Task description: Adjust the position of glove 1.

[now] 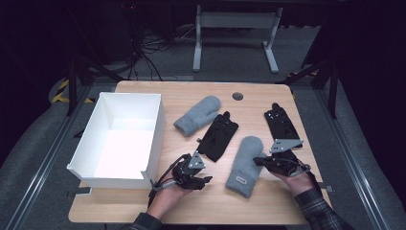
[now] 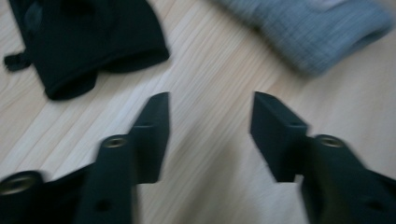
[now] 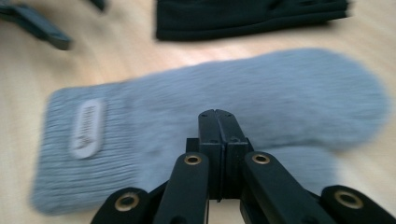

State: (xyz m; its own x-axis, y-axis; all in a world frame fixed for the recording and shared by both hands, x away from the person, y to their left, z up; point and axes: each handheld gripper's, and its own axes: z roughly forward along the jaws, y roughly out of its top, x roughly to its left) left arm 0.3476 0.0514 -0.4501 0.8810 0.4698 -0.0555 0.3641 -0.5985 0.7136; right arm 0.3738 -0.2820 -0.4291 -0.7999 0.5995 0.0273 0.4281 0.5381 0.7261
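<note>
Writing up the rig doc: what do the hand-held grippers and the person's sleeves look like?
Both hand-held grippers, left and right, are black, each with a grey three-cornered plate on top and a dark cable trailing off. The jaws are flat black blocks on arms with brass-coloured screw holes. The sleeves are dark plaid.

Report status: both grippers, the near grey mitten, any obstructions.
Left gripper open over bare wood. Right gripper shut, at the near grey mitten; a grip can't be confirmed. Black glove lies close beside it, white box at left.
</note>
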